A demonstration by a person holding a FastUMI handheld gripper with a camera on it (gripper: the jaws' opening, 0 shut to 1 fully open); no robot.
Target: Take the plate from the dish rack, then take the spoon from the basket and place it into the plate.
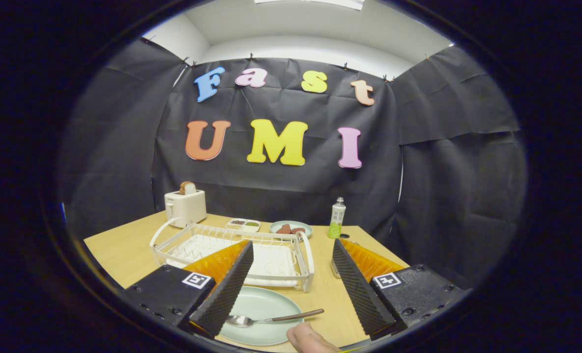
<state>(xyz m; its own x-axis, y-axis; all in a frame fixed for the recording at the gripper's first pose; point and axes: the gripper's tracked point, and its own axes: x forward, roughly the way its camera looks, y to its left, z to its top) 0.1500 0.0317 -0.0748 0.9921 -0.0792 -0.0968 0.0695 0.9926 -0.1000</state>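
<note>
Your hand-held gripper [291,289] hangs wide open, empty. At lower centre of the frame, the spoon [271,319] already lies in the plate [264,306] on the worktop [124,250], before the dish rack [232,252]. Task looks finished; just withdraw.

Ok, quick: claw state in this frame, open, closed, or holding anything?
Claw: open, fingers spread wide, holding nothing; the spoon lies on the plate between them.
Fingertip of a person just in front of the plate: touching nothing.
</note>
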